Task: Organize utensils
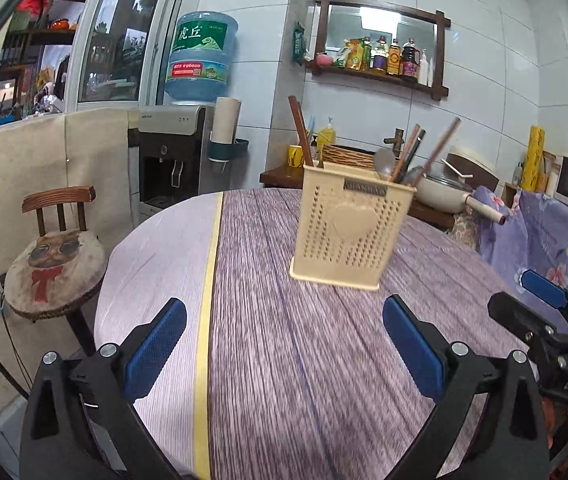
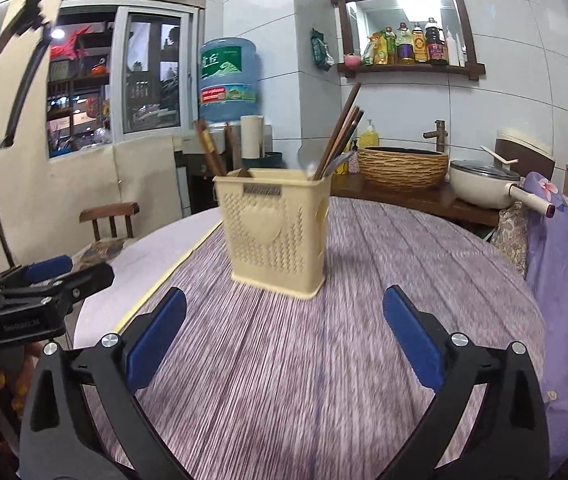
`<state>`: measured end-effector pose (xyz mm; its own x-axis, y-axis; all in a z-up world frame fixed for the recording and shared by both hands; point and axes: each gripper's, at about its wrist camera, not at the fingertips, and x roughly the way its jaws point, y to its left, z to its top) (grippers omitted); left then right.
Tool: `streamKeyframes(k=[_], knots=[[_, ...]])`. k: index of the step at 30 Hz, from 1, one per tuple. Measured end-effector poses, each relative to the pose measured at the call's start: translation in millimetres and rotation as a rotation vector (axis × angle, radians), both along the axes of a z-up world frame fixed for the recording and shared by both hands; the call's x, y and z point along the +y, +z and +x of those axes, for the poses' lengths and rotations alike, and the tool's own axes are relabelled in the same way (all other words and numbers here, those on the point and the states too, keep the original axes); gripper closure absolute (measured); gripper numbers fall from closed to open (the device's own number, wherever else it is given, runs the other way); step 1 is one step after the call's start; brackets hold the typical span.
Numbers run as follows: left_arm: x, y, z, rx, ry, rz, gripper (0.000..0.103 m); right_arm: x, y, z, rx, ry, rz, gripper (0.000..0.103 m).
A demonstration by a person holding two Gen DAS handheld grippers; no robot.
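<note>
A cream perforated utensil holder (image 1: 350, 232) (image 2: 275, 236) stands upright on the round table (image 1: 275, 360) (image 2: 284, 380). Brown chopsticks (image 1: 438, 148) (image 2: 342, 132) and metal spoons (image 1: 384, 162) (image 2: 334, 166) stick out of its right compartment, and more brown sticks (image 1: 299, 128) (image 2: 207, 148) rise from its left one. My left gripper (image 1: 284, 312) is open, short of the holder, with nothing between its blue pads. My right gripper (image 2: 284, 302) is open too, also empty and short of the holder. The right gripper shows in the left wrist view (image 1: 544, 292), and the left gripper in the right wrist view (image 2: 49, 270).
A wooden chair (image 1: 55, 256) with a cat cushion stands left of the table. Purple floral cloth (image 1: 544, 232) (image 2: 564, 260) hangs at the right. Behind are a water dispenser (image 1: 179, 152), a woven basin (image 2: 402, 166), a white pan (image 2: 484, 184) and a shelf of bottles (image 1: 384, 60).
</note>
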<state>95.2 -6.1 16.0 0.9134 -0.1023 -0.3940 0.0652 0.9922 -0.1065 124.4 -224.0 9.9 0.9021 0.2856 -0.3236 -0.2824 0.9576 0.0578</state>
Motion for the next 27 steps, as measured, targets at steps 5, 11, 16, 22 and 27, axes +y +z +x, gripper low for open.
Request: streamKeyframes(k=[5,11,16,22,27], knots=[[4.5,-12.3,-24.6,-0.008,-0.005,-0.008,0.006,2.2,-25.5,-46.7,-0.041,0.047,-0.021,0.006],[6.5,-13.0,-50.0,-0.065,-0.010,-0.009,0.005,-6.5,-32.4,-81.6,-0.069,0.043,0.022,0.006],[5.3,-16.6,-56.6,-0.064,-0.024,-0.013,0.005,-14.3,-32.2,-88.2,-0.065,0.018,0.042,0.006],[7.6,-16.5,-58.1,-0.073,-0.024,-0.018,0.005,-15.2,-29.4,-89.0,-0.072,0.010,0.042,0.006],[7.6,-16.8,-58.9,-0.071,-0.029,-0.023,0.005,-15.8,-29.2,-89.4,-0.068,0.012,0.043,0.006]])
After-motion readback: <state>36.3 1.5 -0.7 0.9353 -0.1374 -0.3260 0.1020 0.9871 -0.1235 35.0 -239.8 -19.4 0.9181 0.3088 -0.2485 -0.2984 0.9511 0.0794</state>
